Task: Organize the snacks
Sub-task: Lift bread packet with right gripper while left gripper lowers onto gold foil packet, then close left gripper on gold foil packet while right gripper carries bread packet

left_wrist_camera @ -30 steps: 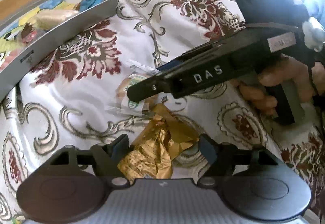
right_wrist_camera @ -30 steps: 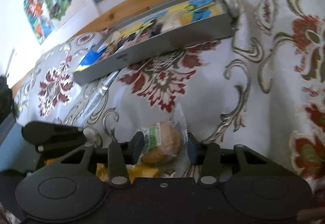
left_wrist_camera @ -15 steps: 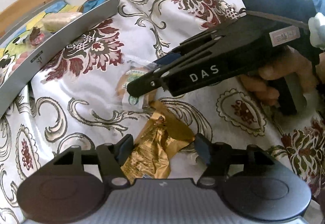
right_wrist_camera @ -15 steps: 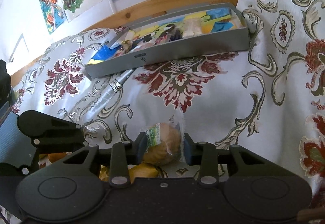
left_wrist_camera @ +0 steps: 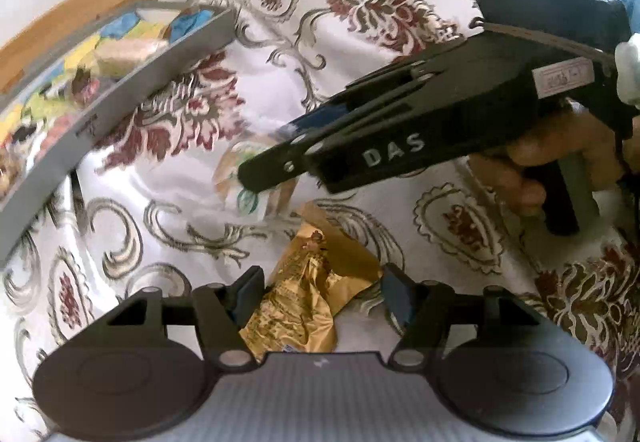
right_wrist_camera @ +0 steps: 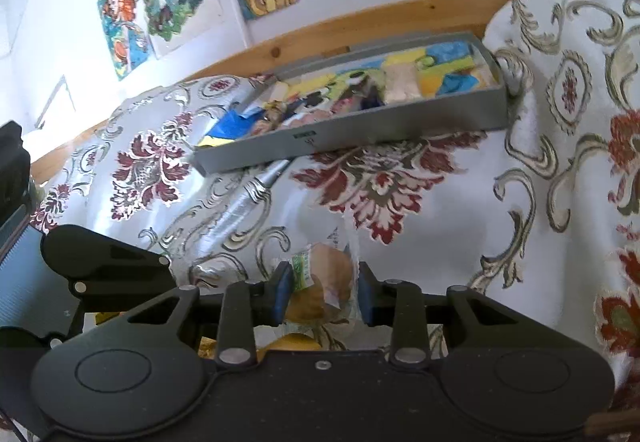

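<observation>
Bright daylight glares top right; fisheye edges warp, slight motion blur.

The right claw (left_wrist_camera: 280,165) has the white letters "DAS" on its black side. Farther back on it sits a small white sticker (left_wrist_camera: 564,77), too blurry to read. The gray tray (right_wrist_camera: 360,129) has a tiny dark label on its near wall, also too small to read.
</observation>
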The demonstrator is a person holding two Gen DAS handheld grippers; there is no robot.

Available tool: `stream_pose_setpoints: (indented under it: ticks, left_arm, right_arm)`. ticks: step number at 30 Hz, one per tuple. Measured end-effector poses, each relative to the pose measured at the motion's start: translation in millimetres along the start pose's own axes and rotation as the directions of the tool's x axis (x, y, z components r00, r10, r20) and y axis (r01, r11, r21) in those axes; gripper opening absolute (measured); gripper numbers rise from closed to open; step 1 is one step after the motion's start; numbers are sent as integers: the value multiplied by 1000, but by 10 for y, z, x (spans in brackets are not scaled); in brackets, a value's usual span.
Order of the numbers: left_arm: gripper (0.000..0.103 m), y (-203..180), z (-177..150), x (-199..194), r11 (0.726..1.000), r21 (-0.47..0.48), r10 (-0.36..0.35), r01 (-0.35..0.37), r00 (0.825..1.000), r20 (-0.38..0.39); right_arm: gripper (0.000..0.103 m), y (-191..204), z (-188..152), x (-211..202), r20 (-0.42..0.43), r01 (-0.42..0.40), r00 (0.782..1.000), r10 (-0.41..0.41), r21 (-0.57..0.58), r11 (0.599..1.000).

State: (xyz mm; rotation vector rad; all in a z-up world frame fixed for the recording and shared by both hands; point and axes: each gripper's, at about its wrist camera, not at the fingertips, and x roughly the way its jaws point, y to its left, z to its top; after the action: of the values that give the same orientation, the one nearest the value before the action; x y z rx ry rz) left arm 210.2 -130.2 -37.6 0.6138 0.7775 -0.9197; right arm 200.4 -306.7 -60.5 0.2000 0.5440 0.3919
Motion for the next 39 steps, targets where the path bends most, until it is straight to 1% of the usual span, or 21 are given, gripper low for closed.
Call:
stream_pose_setpoints:
  ticks: [7, 11, 16, 20, 24, 26, 28, 29, 30, 31, 32, 33, 34, 36, 39]
  left_arm:
    - [67, -136, 92, -156, 1000, 31, 2, -3, 999, 32]
    - [67, -195, 127, -243, 999, 35, 7, -9, 999, 48]
    - [67, -235, 144, -390, 998, 41, 51, -53, 996, 67]
    - [67, -222, 160, -538, 995, 37, 92, -96, 991, 93]
    - [67, -193, 182, -676, 988, 45, 139, -145, 983, 120]
    - [67, -180, 199, -744, 983, 44, 169, -177, 975, 143]
    - [67, -128, 214, -796, 978, 25, 199, -205, 967, 160]
    - [65, -91, 226, -813, 977, 9, 211, -215, 964, 165]
    - [58, -48, 238, -832, 974, -10, 224, -225, 960, 169]
    - [39, -15, 254, -845, 971, -22, 237, -237, 957, 166]
    - [39, 35, 280, -844, 966, -36, 257, -254, 954, 153]
    - [39, 104, 295, -854, 965, -58, 262, -256, 952, 155]
    - [39, 176, 296, -863, 967, -82, 252, -242, 954, 161]
    - [39, 322, 295, -833, 958, -154, 264, -240, 952, 155]
    - [39, 517, 197, -748, 948, -231, 253, -220, 959, 125]
  right_arm:
    - [35, 34, 63, -148, 74, -13, 997, 12, 7, 1000]
    - [35, 23, 96, -224, 112, 6, 994, -7, 14, 1000]
    - [35, -39, 167, -350, 169, 37, 985, -44, 40, 998]
    - [35, -58, 206, -436, 201, 55, 978, -63, 47, 997]
    - [35, -26, 233, -513, 222, 60, 973, -65, 29, 998]
    - [35, 9, 258, -565, 234, 68, 970, -69, 12, 998]
    - [35, 37, 307, -599, 248, 73, 966, -73, 9, 997]
    - [35, 58, 330, -606, 254, 75, 964, -75, 8, 997]
    - [35, 72, 351, -614, 259, 79, 963, -77, 4, 997]
    - [35, 94, 377, -613, 263, 85, 962, -81, -3, 996]
    - [35, 113, 399, -611, 264, 90, 961, -85, -7, 996]
    - [35, 136, 426, -599, 265, 98, 960, -90, -15, 995]
    - [35, 160, 450, -581, 266, 105, 959, -95, -22, 994]
    - [35, 198, 500, -505, 260, 113, 960, -101, -33, 993]
    - [35, 203, 532, -382, 246, 118, 963, -110, -19, 993]
